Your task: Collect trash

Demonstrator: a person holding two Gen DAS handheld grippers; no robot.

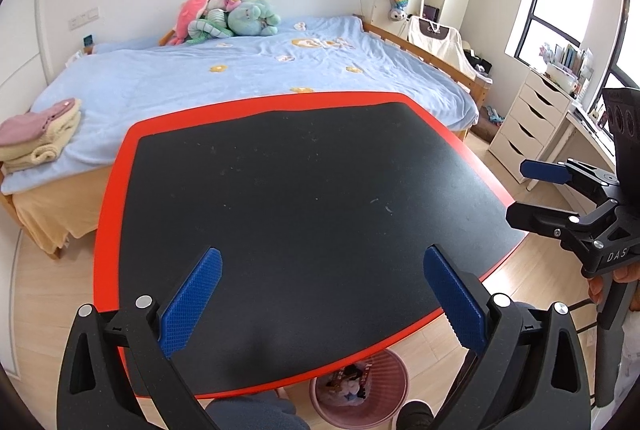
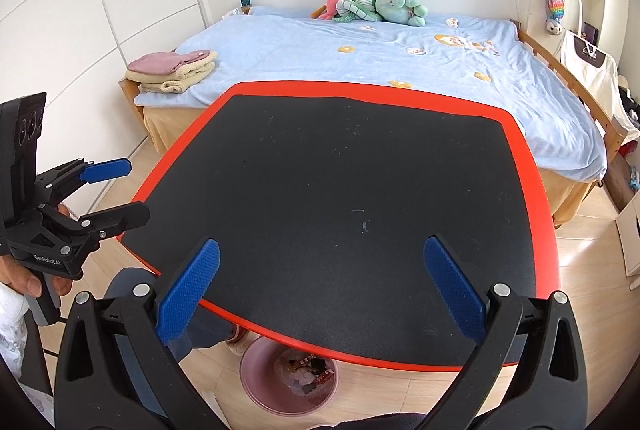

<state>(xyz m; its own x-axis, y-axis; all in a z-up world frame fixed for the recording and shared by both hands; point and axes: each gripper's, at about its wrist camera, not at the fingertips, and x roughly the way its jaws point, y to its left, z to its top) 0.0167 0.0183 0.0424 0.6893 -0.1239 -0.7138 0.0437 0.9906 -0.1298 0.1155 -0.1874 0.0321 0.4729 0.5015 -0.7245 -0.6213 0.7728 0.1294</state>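
A pink trash bin (image 1: 360,396) stands on the floor under the near edge of the table; it holds wrappers and scraps and also shows in the right wrist view (image 2: 290,378). The table (image 1: 304,190) has a black top with a red rim and bears no objects. My left gripper (image 1: 320,298) is open and empty above the near part of the table. My right gripper (image 2: 320,290) is open and empty too. Each gripper shows in the other's view, the right gripper (image 1: 524,194) at the table's right side and the left gripper (image 2: 128,190) at its left side.
A bed (image 1: 240,78) with a blue cover lies behind the table, with plush toys (image 1: 228,16) and folded towels (image 1: 36,134) on it. White drawers (image 1: 528,122) and a desk stand at the right. The floor is light wood (image 2: 580,262).
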